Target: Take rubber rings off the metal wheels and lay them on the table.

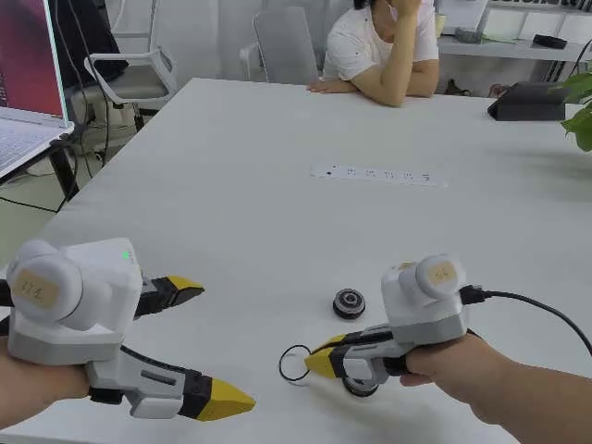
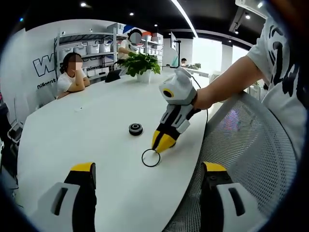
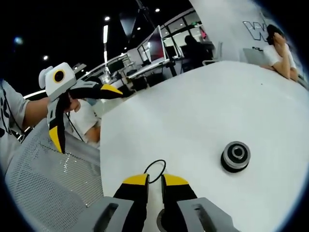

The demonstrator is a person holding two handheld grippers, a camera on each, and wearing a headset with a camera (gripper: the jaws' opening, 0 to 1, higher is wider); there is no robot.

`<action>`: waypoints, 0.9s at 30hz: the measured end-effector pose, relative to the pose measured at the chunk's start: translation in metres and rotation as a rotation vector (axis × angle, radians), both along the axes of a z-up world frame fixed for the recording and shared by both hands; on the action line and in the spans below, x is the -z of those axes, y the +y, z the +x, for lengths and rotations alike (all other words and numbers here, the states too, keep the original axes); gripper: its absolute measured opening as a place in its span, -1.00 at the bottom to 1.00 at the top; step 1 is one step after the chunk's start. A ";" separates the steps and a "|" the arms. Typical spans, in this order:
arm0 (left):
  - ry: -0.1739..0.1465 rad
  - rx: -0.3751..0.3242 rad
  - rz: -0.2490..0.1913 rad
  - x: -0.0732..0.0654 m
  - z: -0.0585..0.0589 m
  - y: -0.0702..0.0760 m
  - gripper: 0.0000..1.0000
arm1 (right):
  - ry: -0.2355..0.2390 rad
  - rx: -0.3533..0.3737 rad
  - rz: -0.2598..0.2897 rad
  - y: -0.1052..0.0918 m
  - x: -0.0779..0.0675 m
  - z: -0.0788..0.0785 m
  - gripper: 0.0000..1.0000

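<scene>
The rubber ring (image 1: 280,363) lies flat on the desk (image 1: 277,185) near its front edge, with open room beyond. One metal wheel (image 1: 349,302) sits just past it, axle up; a second wheel (image 1: 361,386) is under my right tongs (image 1: 314,363). These are nearly pressed together, tips at the ring's rim; I cannot tell if they grip. My left tongs (image 1: 215,344) hang spread wide, empty.

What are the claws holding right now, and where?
Left claw: open, nothing. Right claw is nearly shut at the black rubber ring's near edge; whether it actually pinches cannot be told.
</scene>
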State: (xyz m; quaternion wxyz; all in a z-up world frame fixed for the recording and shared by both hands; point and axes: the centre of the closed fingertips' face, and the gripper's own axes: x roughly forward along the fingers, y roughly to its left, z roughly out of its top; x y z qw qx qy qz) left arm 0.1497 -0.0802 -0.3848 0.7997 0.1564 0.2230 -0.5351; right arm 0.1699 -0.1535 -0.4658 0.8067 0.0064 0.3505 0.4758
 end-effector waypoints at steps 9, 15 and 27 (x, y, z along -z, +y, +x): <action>0.001 0.004 -0.002 0.000 0.002 -0.003 0.75 | -0.008 0.001 0.016 -0.004 -0.007 0.000 -0.55; 0.023 0.018 0.016 0.005 0.001 -0.006 0.74 | -0.023 0.014 0.033 -0.010 -0.016 0.003 -0.51; 0.017 0.046 0.022 -0.001 0.004 -0.018 0.66 | -0.061 0.043 0.066 -0.031 -0.039 0.006 -0.47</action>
